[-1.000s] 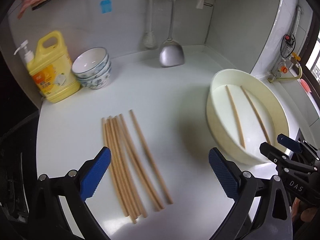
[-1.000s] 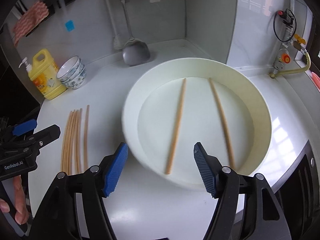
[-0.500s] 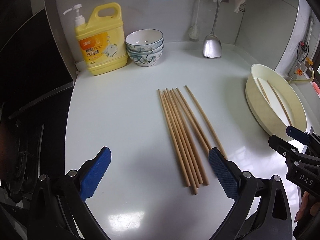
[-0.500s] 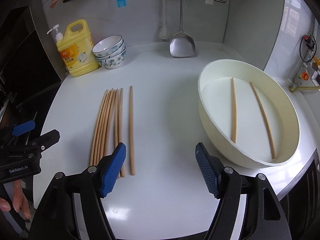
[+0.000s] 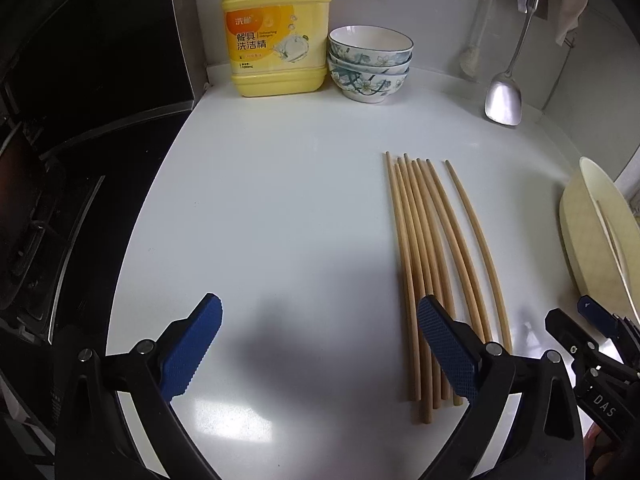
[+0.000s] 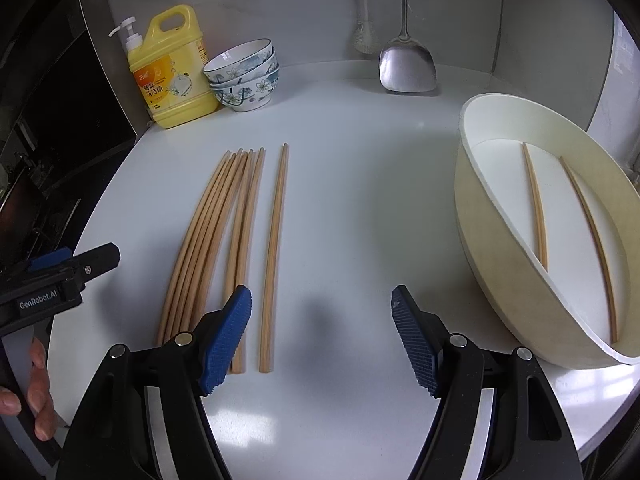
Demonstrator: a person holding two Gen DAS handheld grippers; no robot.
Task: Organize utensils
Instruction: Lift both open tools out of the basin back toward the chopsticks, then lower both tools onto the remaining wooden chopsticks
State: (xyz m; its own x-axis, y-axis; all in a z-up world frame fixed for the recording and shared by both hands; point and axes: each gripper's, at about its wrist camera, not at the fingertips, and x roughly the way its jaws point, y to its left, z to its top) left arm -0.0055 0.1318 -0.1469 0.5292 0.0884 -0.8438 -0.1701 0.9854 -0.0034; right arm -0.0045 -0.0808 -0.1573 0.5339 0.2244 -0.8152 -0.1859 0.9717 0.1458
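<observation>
Beneath both claws now, loose chopsticks (image 6: 208, 248)

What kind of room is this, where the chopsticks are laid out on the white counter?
Most likely a home kitchen: a yellow dish detergent jug stands beside stacked floral bowls on the white countertop, and a metal spatula hangs against the wall behind them.

Tan chopsticks (image 6: 224, 236), yellow bottle (image 6: 172, 76), blue-floral bowls (image 6: 244, 76)
</observation>
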